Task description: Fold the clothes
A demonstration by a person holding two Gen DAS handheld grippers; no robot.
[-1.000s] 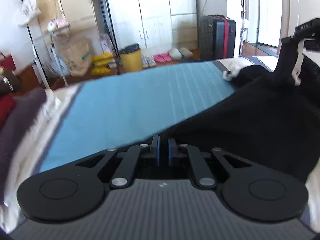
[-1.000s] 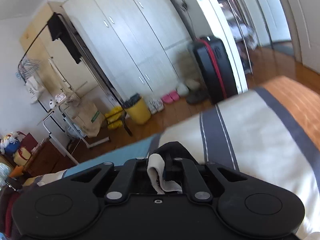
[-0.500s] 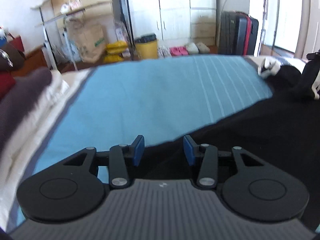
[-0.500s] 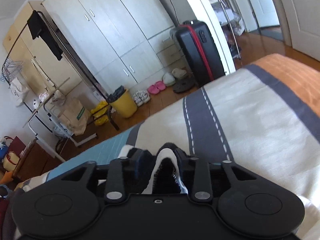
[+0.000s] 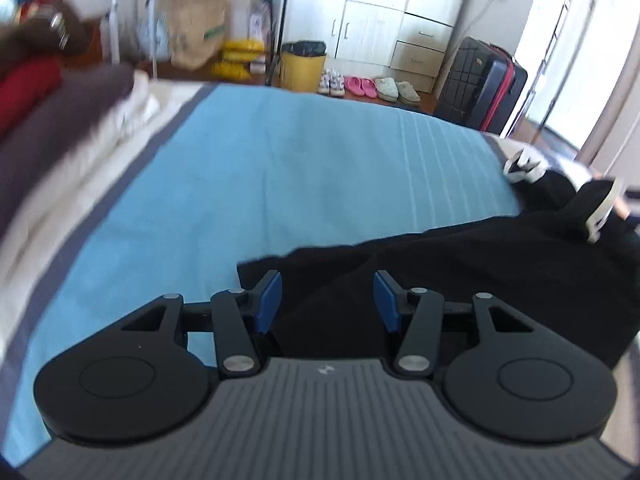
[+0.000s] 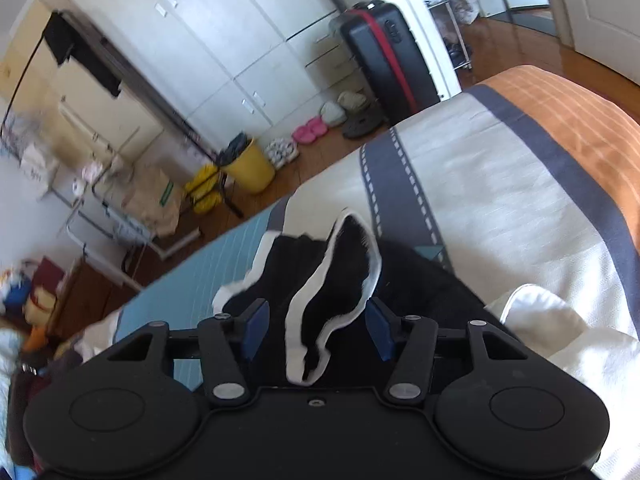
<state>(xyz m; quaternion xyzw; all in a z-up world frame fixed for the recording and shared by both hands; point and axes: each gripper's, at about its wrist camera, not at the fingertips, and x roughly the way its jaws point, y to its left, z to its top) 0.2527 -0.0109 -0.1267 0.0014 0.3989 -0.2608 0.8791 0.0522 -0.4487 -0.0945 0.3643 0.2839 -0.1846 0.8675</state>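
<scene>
While the left claw (image 5: 327, 300) is opening over the black garment (image 5: 480, 264) lying on the bed (image 5: 280, 184), the right claw (image 6: 313, 330) is opening around its white-trimmed edge (image 6: 316, 308), unpinched; folding is looking barely begun.

A: Where did the garment (image 5: 460, 264) lie?
B: On the bed (image 5: 280, 168), right of centre; clothes pile (image 5: 52, 112) at the bed's left edge.
A: Beyond the bed?
B: Bin (image 5: 303, 65), shoes (image 5: 362, 86), then suitcase (image 5: 480, 84), left to right, before the wardrobe (image 5: 384, 8).
</scene>
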